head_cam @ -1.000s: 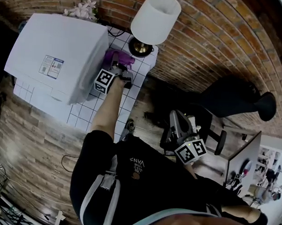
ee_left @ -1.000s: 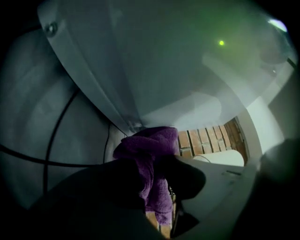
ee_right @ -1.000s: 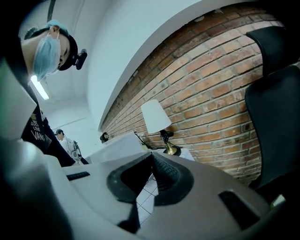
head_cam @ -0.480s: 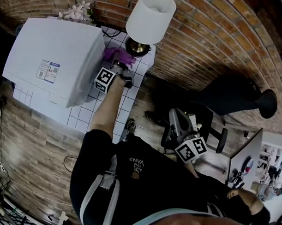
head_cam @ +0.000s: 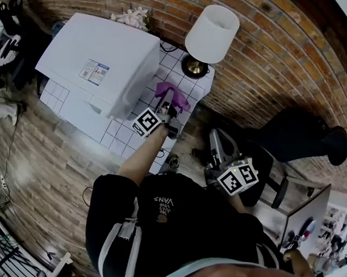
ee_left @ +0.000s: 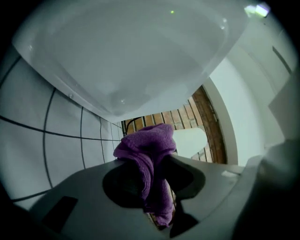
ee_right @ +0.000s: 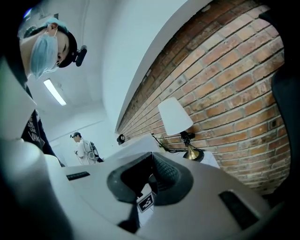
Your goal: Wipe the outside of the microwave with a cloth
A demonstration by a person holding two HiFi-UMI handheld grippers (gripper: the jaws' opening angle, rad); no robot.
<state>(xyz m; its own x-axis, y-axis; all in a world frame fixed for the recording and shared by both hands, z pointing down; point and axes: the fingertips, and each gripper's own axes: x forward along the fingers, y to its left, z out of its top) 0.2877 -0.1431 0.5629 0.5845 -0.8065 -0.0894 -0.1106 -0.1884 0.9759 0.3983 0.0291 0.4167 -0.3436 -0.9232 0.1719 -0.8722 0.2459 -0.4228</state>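
The white microwave (head_cam: 102, 59) stands on a white tiled table (head_cam: 125, 133). My left gripper (head_cam: 169, 102) is shut on a purple cloth (head_cam: 173, 93), held just off the microwave's right side, over the tiles. In the left gripper view the cloth (ee_left: 149, 145) hangs bunched between the jaws of the left gripper (ee_left: 154, 187), with the microwave's white side (ee_left: 131, 51) close above. My right gripper (head_cam: 216, 143) hangs low beside the table, away from the microwave, jaws together and holding nothing; the right gripper (ee_right: 149, 180) points toward the brick wall.
A lamp with a white shade (head_cam: 210, 31) and brass base (head_cam: 194, 66) stands on the table's far corner, close to the cloth. White flowers (head_cam: 131, 17) sit behind the microwave. A black chair (head_cam: 298, 134) is at right. A person (ee_right: 82, 147) stands far off.
The head camera has swung, shifting the whole scene to the right. My left gripper with the cloth has drawn slightly off the microwave's side. The right gripper stays low.
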